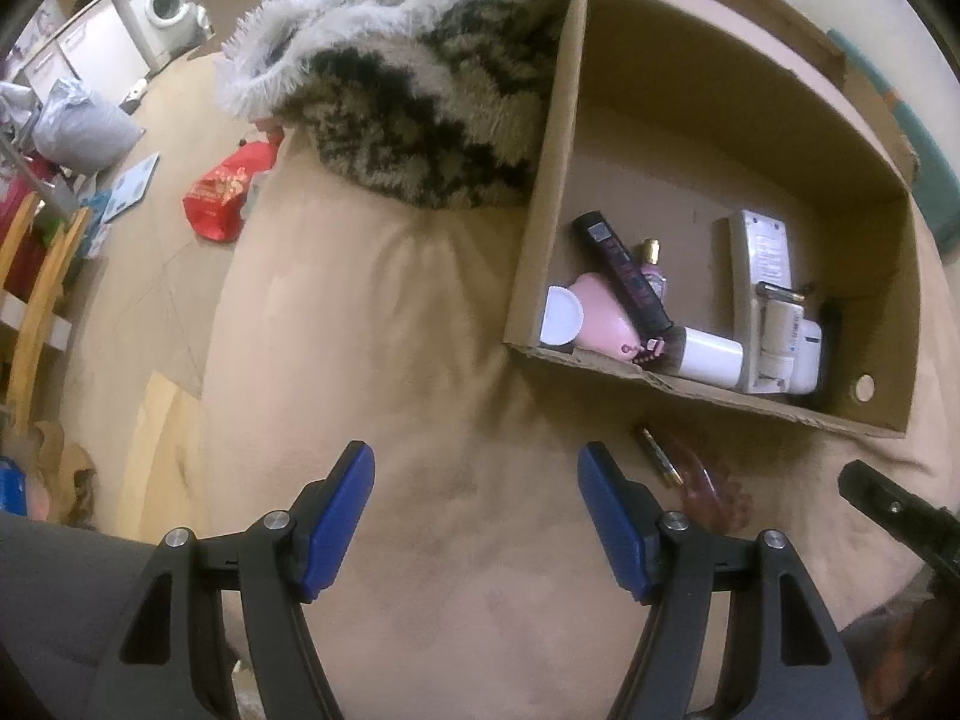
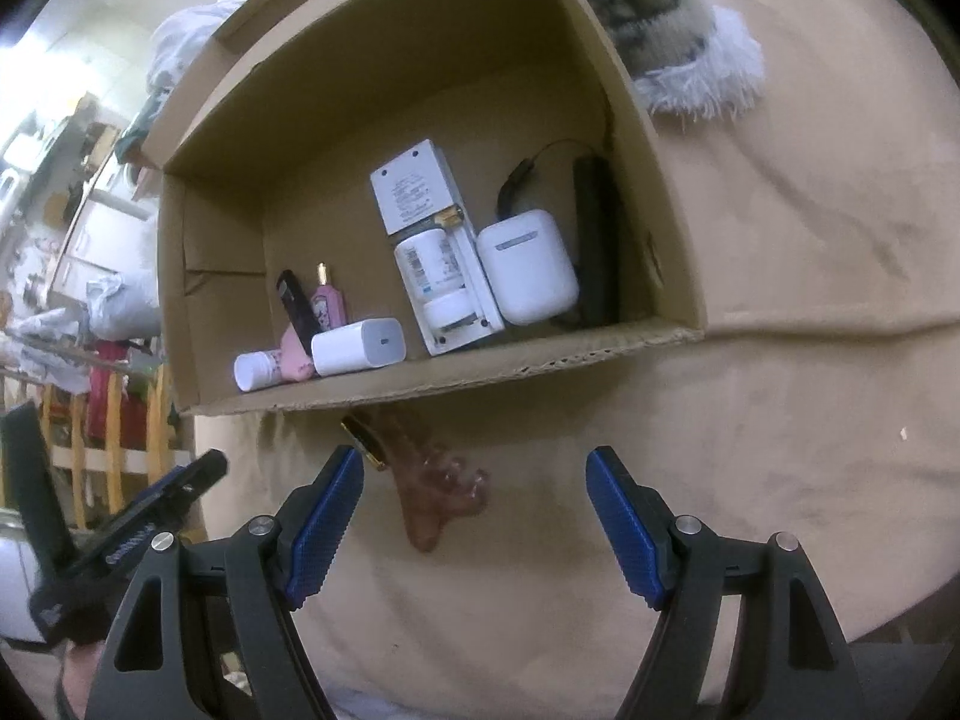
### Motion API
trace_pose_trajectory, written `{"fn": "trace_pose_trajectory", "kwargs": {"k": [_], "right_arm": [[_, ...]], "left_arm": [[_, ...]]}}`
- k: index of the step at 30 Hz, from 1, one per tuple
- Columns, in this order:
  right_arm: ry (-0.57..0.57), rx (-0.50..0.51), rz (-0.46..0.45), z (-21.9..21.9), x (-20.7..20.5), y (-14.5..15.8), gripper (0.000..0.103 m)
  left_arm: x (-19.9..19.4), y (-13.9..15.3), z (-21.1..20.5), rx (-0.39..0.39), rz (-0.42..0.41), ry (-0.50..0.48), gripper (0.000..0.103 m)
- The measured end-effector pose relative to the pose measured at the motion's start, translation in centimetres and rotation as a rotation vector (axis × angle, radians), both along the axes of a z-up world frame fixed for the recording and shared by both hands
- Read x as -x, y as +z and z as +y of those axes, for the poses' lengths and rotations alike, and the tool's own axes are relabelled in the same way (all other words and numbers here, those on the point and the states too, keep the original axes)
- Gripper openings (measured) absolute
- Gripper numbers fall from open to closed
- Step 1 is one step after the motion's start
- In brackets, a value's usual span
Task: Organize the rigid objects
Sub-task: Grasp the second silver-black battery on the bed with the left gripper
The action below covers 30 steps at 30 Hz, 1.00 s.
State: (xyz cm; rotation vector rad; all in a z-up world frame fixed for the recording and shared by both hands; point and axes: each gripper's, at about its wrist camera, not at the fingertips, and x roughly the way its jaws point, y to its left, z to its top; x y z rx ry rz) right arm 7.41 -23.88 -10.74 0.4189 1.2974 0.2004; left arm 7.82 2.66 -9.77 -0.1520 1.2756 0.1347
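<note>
A cardboard box (image 1: 543,192) (image 2: 654,180) rests on a beige cushion. Inside lie a white charger block (image 2: 359,346), a white earbud case (image 2: 528,267), a white pill bottle (image 2: 433,273) on a white flat device (image 2: 414,186), a pink bottle (image 1: 594,315), a black tube (image 1: 624,267) and a black item (image 2: 594,240). In front of the box, on the cushion, lie a brown hair claw clip (image 2: 435,480) (image 1: 714,492) and a small gold-black tube (image 2: 363,441) (image 1: 660,456). My left gripper (image 1: 477,516) is open and empty. My right gripper (image 2: 474,516) is open just short of the clip.
A furry patterned blanket (image 1: 414,78) lies beside the box. The cushion (image 1: 420,360) drops off at the left to a floor with a red bag (image 1: 225,192), a wooden chair (image 1: 36,276) and a washing machine (image 1: 159,3).
</note>
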Motion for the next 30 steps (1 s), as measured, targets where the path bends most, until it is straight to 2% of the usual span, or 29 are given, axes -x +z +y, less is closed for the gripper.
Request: {"fn": "trace_pose_trajectory", "kwargs": {"k": [6, 9, 11, 15, 20, 25, 30], "right_arm": [[0.002, -0.003, 0.016, -0.1, -0.7, -0.6, 0.081], [0.001, -0.013, 0.021, -0.2, -0.9, -0.7, 0.081], [0.003, -0.015, 0.021, -0.2, -1.0, -0.7, 0.081], [0.013, -0.005, 0.029, -0.1, -1.0, -0.9, 0.081], [0.014, -0.001, 0.038, 0.0, -1.1, -1.2, 0.081], [0.021, -0.001, 0.033, 0.4, -1.2, -1.2, 0.081], [0.018, 0.015, 0.047, 0.3, -1.2, -1.6, 0.081]], "left_arm": [[-1.4, -2.6, -3.3, -0.055, 0.047, -0.148, 0.067], [-1.7, -3.6, -5.3, -0.041, 0.055, -0.217, 0.067], [-1.9, -4.1, -7.0, -0.069, 0.053, -0.286, 0.067], [-2.1, -6.1, -10.5, -0.193, 0.106, -0.508, 0.067], [-3.3, -7.0, -10.9, -0.181, 0.130, -0.581, 0.067], [-4.3, -7.4, -11.5, -0.194, 0.117, -0.653, 0.067], [-4.9, -7.4, -12.2, -0.194, 0.164, -0.713, 0.067]]}}
